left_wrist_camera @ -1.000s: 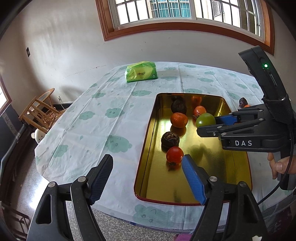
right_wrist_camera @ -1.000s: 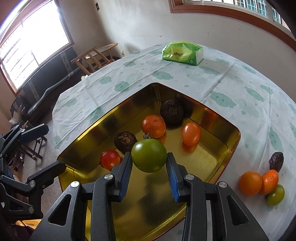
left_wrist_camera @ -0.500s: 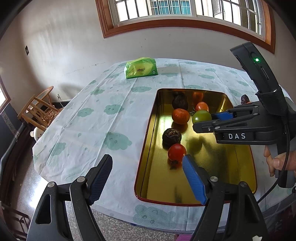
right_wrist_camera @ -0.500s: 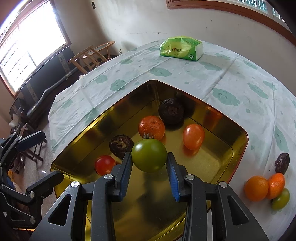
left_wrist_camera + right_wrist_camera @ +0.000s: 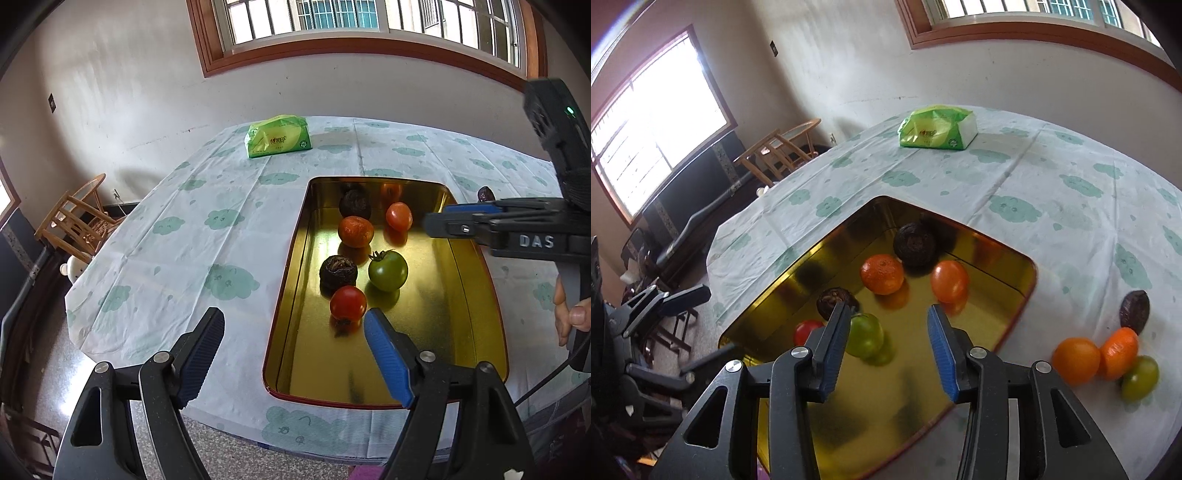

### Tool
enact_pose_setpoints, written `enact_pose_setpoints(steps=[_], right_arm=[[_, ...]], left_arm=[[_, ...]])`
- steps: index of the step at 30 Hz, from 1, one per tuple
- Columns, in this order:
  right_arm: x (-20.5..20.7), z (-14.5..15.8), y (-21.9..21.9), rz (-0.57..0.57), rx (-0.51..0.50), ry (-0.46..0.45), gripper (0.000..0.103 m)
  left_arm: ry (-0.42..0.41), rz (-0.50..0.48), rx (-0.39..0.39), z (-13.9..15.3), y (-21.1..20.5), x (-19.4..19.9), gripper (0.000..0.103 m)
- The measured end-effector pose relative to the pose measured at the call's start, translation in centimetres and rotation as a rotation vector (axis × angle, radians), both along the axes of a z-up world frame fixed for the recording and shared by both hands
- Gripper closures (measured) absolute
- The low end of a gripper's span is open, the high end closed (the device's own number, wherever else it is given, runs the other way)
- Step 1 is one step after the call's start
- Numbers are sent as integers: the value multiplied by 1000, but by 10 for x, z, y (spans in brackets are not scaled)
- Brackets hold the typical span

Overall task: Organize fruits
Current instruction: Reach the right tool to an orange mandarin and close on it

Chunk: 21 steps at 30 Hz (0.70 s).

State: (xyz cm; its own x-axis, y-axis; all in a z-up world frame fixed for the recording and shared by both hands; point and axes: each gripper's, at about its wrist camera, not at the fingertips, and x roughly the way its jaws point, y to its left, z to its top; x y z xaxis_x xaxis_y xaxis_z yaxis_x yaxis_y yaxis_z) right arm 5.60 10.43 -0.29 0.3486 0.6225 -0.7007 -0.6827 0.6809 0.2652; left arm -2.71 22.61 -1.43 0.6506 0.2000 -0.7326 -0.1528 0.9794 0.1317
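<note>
A gold tray (image 5: pixel 465 317) (image 5: pixel 1004 314) on the table holds several fruits. A green tomato (image 5: pixel 388 270) (image 5: pixel 865 334) lies in it beside a red tomato (image 5: pixel 348 303) and a dark round fruit (image 5: pixel 338 271). Farther back are an orange (image 5: pixel 355 231), an orange-red tomato (image 5: pixel 399 216) and another dark fruit (image 5: pixel 355 204). My right gripper (image 5: pixel 886 345) is open and empty above the tray, also seen from the left wrist (image 5: pixel 454 221). My left gripper (image 5: pixel 293 354) is open and empty at the tray's near edge.
On the cloth right of the tray lie two oranges (image 5: pixel 1075 361), a small green tomato (image 5: pixel 1140 378) and a dark fruit (image 5: pixel 1134 311). A green tissue pack (image 5: pixel 279 136) sits at the table's far side. A wooden chair (image 5: pixel 74 221) stands off the left edge.
My right gripper has opened and let go of the green tomato, which now rests in the tray. The right gripper has lifted and drawn back to the right.
</note>
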Motion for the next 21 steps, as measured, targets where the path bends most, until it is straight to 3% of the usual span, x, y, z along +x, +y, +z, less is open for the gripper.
enact_pose_setpoints(steps=[5, 9, 13, 21], right_arm=[[-6, -7, -80, -41, -52, -30, 57], [2, -6, -112, -59, -98, -36, 57], [14, -1, -105, -5, -145, -89, 57], [40, -18, -43, 275, -443, -210, 57]], left_arm=[[-17, -14, -4, 5, -6, 1, 28], [-2, -42, -11, 3, -19, 5, 28], [3, -72, 2, 5, -34, 6, 27], [20, -85, 27, 6, -45, 16, 27]])
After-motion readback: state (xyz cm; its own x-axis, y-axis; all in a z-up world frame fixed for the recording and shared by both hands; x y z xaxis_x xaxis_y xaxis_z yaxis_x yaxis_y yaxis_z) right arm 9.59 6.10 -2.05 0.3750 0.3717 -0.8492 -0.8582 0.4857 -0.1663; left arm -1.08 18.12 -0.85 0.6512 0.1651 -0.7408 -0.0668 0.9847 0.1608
